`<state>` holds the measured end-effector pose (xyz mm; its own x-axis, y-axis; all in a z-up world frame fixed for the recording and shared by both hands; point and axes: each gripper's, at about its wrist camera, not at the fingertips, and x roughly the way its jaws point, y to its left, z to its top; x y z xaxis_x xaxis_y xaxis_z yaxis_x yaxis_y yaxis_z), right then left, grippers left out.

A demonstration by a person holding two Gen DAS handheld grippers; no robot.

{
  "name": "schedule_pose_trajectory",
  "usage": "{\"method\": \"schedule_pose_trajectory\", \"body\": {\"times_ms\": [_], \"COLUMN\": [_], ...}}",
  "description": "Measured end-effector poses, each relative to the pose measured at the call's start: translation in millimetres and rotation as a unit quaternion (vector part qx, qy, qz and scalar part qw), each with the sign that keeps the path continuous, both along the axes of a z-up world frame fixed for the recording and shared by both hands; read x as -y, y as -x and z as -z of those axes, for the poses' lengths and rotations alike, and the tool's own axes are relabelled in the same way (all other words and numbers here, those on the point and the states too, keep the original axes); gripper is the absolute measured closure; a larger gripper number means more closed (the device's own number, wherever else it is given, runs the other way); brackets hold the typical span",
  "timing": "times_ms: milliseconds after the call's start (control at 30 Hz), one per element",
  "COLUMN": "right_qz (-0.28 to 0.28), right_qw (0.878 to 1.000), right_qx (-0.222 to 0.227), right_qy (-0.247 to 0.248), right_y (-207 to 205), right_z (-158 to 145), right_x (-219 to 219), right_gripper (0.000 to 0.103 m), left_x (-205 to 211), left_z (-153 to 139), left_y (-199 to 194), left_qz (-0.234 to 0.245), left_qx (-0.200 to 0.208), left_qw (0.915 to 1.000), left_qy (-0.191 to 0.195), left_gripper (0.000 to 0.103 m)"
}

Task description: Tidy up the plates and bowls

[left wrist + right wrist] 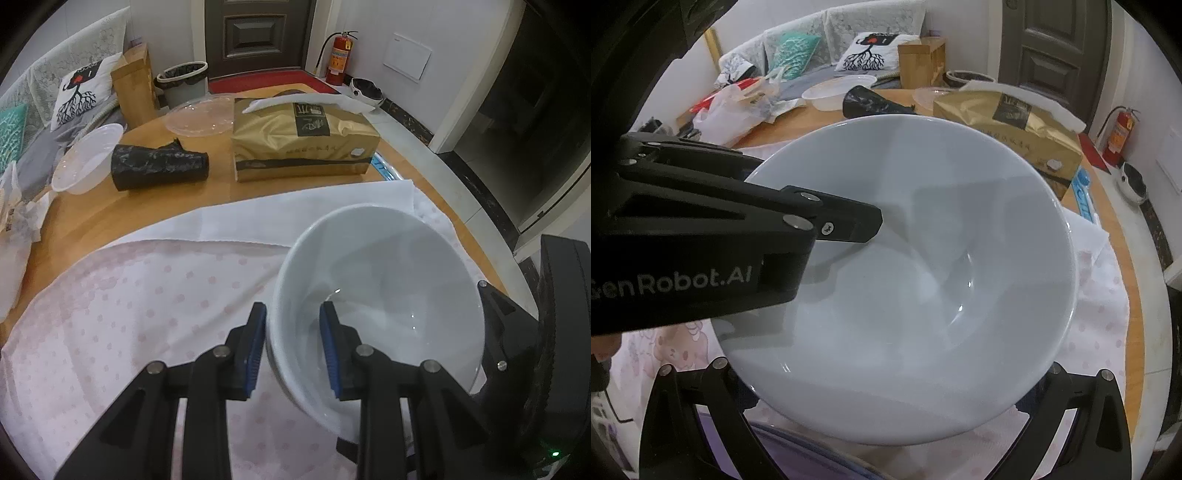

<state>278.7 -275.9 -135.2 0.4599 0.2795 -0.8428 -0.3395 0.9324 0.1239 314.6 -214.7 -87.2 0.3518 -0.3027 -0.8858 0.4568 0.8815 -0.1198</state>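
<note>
Now the left gripper [293, 347] has its fingers closed on the wall of the white bowl [376, 295], one pad outside and one pad inside the rim. The bowl is tilted and sits above the pink dotted cloth [147, 295] that covers the near part of the surface [92, 218]; whether its base touches the cloth I cannot tell.

The right gripper [886, 391] is fully open, its fingers [701, 398] standing wide on both sides of the bowl near its lower edge. They do not seem to press on it.

I judge that the step is to carry this bowl to its place. To do it well, the left grip should stay firm, because a thin rim of smooth ceramic can slip or turn between the pads. The right fingers could support the opposite side before any lift. The gold bag [303, 140] and the plastic bowl [88, 158] lie well apart, so the way is free.
</note>
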Motion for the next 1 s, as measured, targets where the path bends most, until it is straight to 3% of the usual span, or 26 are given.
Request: {"method": "schedule_pose_trajectory", "body": {"times_ms": [400, 533, 667, 1000], "right_qz": [-0.015, -0.013, 0.001, 0.025], "right_qw": [1.0, 1.0, 0.999, 1.0], "right_qx": [0.009, -0.011, -0.042, 0.008], "right_qy": [0.024, 0.019, -0.018, -0.017], "right_y": [-1, -8, -16, -6], "right_z": [3, 7, 16, 16], "right_x": [-8, -8, -6, -7], "right_gripper": [0.001, 0.001, 0.001, 0.003], "left_x": [-10, -9, -12, -15], "left_z": [10, 11, 14, 16], "left_y": [-5, -7, -11, -8], "left_qz": [-0.003, 0.009, 0.01, 0.011], "left_qx": [-0.011, -0.014, -0.029, -0.028], "left_qw": [0.9999, 0.9999, 0.9993, 0.999], "left_qy": [0.006, 0.005, 0.02, 0.034], "left_gripper": [0.079, 0.079, 0.077, 0.076]}}
